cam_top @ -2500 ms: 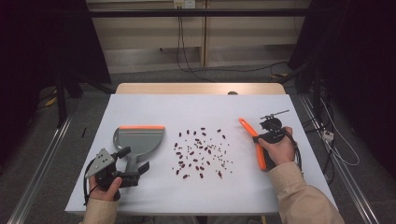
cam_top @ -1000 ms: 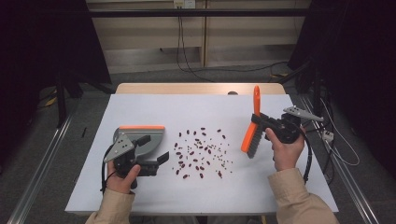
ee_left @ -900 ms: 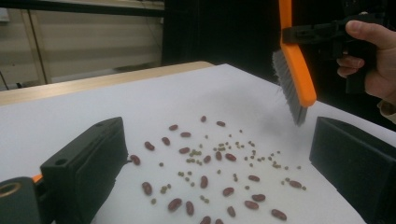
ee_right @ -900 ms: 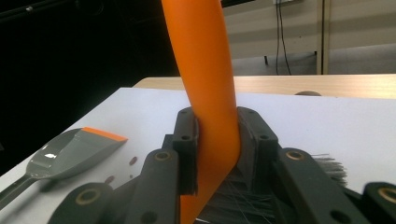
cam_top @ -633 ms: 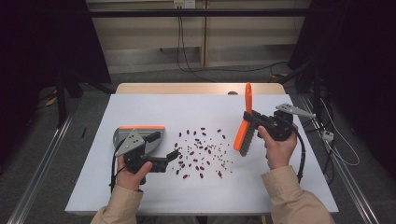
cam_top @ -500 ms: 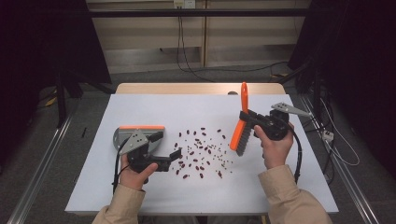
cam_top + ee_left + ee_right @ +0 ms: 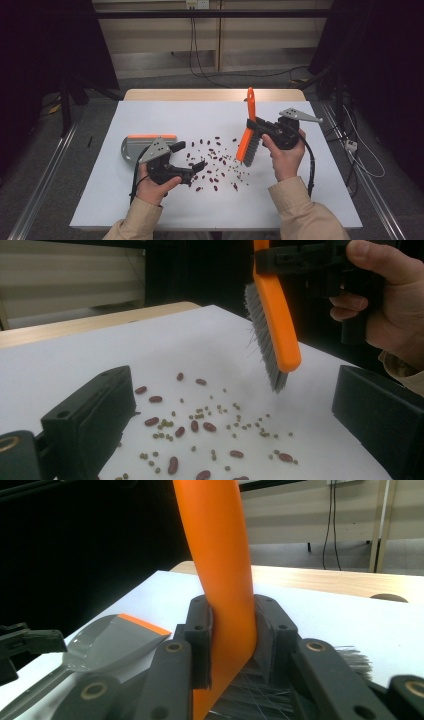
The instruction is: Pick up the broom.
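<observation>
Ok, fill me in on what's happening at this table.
A person is setting up to sweep scattered beans off the white table. The right gripper is clamped on an orange brush, bristles hanging just above the beans' right edge. The left gripper is open and empty beside the beans, in front of the grey dustpan.
</observation>
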`<state>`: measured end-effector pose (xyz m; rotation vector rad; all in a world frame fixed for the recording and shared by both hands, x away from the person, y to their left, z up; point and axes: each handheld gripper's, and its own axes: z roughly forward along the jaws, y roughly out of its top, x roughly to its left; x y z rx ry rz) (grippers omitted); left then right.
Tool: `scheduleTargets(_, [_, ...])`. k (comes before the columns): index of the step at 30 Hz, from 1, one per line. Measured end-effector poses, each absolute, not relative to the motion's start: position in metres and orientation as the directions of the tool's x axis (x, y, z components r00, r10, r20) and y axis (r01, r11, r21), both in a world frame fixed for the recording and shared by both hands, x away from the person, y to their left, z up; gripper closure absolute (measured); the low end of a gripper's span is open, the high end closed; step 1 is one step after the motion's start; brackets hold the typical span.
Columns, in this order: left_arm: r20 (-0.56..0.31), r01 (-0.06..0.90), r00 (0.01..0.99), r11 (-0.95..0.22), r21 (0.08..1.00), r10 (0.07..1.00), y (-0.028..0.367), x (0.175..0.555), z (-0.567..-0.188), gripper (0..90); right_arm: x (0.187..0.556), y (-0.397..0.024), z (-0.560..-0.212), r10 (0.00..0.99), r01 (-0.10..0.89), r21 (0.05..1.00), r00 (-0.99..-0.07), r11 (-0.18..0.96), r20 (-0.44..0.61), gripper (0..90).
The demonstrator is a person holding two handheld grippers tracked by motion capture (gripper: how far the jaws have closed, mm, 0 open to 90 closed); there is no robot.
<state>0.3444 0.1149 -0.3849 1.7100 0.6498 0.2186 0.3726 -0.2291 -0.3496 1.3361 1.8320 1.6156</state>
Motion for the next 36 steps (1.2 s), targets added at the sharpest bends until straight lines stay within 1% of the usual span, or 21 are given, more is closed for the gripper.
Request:
scheduleTargets(11, [-0.218, 0.314, 0.839, -0.116, 0.942, 0.498, 0.100, 0.350, -0.384, 3.4, 0.379, -0.221, -0.354, 0.802, 0.411, 0.908, -0.514, -0.082, 0.304, 71.4])
scheduleTargets(14, [-0.217, 0.318, 0.839, -0.126, 0.940, 0.498, 0.094, 0.352, -0.385, 5.0, 0.380, -0.216, -0.357, 0.798, 0.413, 0.907, -0.517, -0.085, 0.310, 71.4])
scheduleTargets(19, [-0.230, 0.337, 0.847, -0.149, 0.930, 0.480, 0.082, 0.354, -0.389, 11.5, 0.381, -0.207, -0.355, 0.795, 0.410, 0.909, -0.525, -0.077, 0.304, 71.3])
scheduleTargets(22, [-0.245, 0.353, 0.846, -0.153, 0.923, 0.473, 0.077, 0.357, -0.392, 14.0, 0.382, -0.201, -0.353, 0.784, 0.405, 0.910, -0.534, -0.094, 0.318, 71.3])
scheduleTargets(25, [-0.253, 0.365, 0.846, -0.162, 0.917, 0.470, 0.074, 0.358, -0.393, 17.2, 0.383, -0.193, -0.349, 0.777, 0.400, 0.913, -0.548, -0.081, 0.309, 71.3])
scheduleTargets(29, [-0.247, 0.364, 0.845, -0.172, 0.915, 0.475, 0.071, 0.357, -0.393, 25.8, 0.383, -0.182, -0.345, 0.773, 0.392, 0.919, -0.566, -0.054, 0.287, 71.3])
scheduleTargets(31, [-0.259, 0.375, 0.841, -0.167, 0.912, 0.474, 0.071, 0.357, -0.394, 29.8, 0.384, -0.178, -0.345, 0.771, 0.388, 0.920, -0.571, -0.050, 0.283, 71.3])
scheduleTargets(36, [-0.266, 0.398, 0.830, -0.187, 0.898, 0.490, 0.070, 0.359, -0.396, 37.9, 0.386, -0.166, -0.348, 0.770, 0.390, 0.920, -0.576, -0.034, 0.273, 71.3])
